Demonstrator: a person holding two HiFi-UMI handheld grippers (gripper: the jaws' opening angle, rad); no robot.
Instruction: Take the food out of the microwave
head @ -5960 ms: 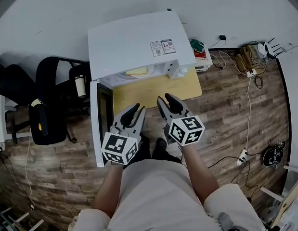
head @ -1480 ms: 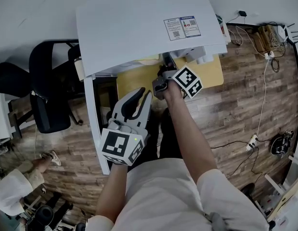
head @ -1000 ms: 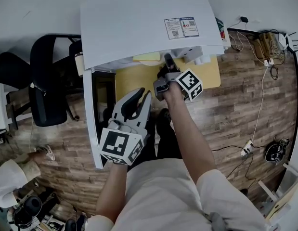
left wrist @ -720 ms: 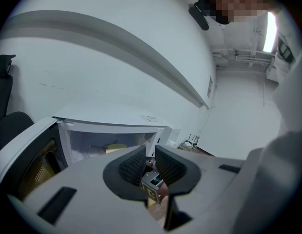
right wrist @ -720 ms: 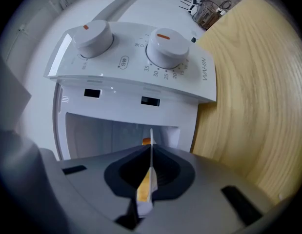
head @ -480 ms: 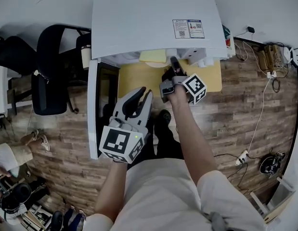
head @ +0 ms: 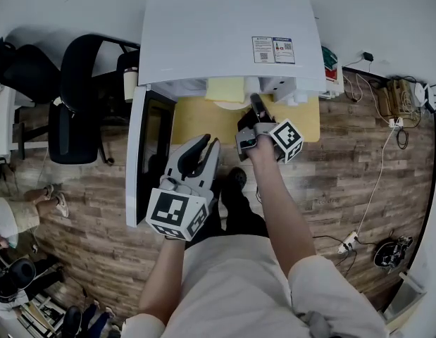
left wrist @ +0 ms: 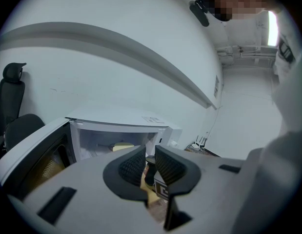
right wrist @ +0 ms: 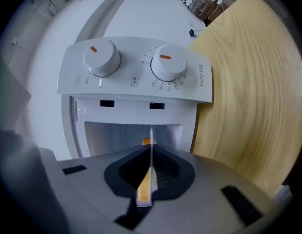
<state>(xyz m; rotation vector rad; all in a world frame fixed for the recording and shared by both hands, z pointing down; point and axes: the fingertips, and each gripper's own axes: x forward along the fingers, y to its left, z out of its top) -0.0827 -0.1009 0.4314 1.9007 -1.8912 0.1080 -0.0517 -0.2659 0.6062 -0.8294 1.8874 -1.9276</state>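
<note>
The right gripper (head: pixel 254 106) is drawing back from the open front of the boxy white microwave oven (head: pixel 225 27), and more of the load is showing than a second and a half ago. Then only a sliver of yellow was peeking from under the oven's top edge. Now the pale yellow flat slab of food (head: pixel 225 89) and the thin white plate (head: pixel 233 105) beneath it are jutting out over the light wooden tabletop (head: pixel 196 122). Its jaws are staying pinched together on the plate's rim, which is showing edge-on between them in the right gripper view. Judging from this, the pull-out is under way but not finished, since part of the plate is still lying under the oven's roof. The left gripper (head: pixel 206 148) is hanging near the swung-open, dark-windowed door (head: pixel 153 146), its jaws standing a narrow gap apart with nothing in them. Beside the round white knobs with orange marks (right wrist: pixel 166 65), brand lettering (right wrist: pixel 202 75) is seeming to read "WAHIN". The sticker on the oven's top (head: pixel 274 49) is showing code squares and print too small to read.
</note>
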